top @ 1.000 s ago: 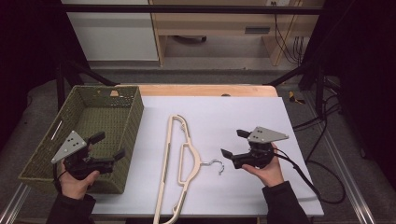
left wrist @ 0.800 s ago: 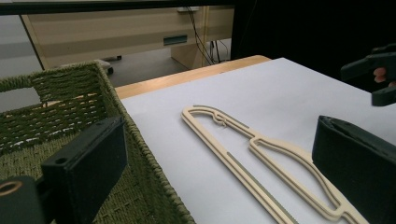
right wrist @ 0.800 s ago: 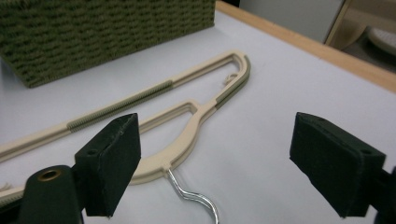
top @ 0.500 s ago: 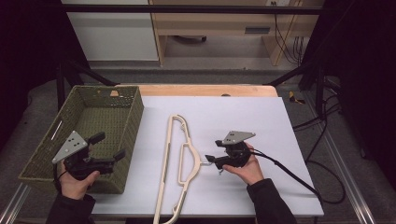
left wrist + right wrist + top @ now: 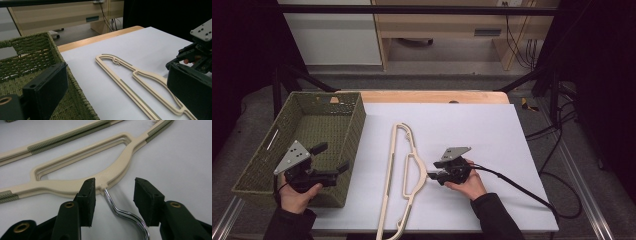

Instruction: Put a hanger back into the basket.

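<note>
From the high view, my left gripper [image 5: 328, 162] hangs over the near right corner of the green woven basket [image 5: 259, 165] at the table's left edge, its jaws spread and holding nothing. My right gripper [image 5: 435, 170] sits low on the white table [image 5: 492, 135], nosed up to the neck of the cream hanger [image 5: 399, 175], which lies flat and runs lengthwise between the basket and my right hand [image 5: 468, 184]; a black cable [image 5: 522, 189] trails off to the right. Along my left gripper's own jaws, wide apart with nothing between them, I see the basket wall [image 5: 30, 60] on one side, the hanger [image 5: 140, 77] stretched across the white surface beyond, and my right gripper [image 5: 175, 62] farther off at the hanger's near end, with its grey plate [image 5: 203, 31] on top. Along my right gripper's [image 5: 113, 195] jaws, both are spread with a clear gap, and the chrome hook [image 5: 120, 211] rises between them to meet the hanger's cream neck [image 5: 112, 173]. The left-hand jaw's tip lies just at the edge of the hanger body; I cannot tell whether it touches. The other jaw stands apart from the hook. Nothing is pinched yet.
</note>
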The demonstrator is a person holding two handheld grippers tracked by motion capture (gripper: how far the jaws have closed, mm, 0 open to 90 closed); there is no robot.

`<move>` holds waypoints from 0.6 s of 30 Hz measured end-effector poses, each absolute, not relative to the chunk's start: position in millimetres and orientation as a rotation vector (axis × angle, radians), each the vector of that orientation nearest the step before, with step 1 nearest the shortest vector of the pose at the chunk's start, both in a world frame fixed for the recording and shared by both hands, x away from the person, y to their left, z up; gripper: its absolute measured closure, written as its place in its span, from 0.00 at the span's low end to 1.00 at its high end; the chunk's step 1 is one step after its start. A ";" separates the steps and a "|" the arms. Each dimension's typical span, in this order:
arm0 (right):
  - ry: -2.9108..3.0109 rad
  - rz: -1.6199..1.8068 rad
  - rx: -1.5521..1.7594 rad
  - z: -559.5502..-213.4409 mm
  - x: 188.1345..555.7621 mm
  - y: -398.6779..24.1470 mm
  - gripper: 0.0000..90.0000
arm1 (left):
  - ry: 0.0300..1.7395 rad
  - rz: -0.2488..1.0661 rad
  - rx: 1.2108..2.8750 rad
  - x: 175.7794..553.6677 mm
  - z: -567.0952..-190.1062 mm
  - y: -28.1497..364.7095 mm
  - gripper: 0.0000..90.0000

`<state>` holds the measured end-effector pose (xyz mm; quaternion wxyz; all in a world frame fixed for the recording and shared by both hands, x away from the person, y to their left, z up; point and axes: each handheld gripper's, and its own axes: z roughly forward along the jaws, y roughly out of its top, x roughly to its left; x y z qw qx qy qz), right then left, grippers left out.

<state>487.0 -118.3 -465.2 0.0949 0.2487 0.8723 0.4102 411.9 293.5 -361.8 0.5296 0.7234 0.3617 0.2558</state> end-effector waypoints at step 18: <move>2.667 1.162 0.647 -474.6 490.6 -114.4 0.93 | 0.861 0.612 1.742 412.9 -363.4 291.3 0.04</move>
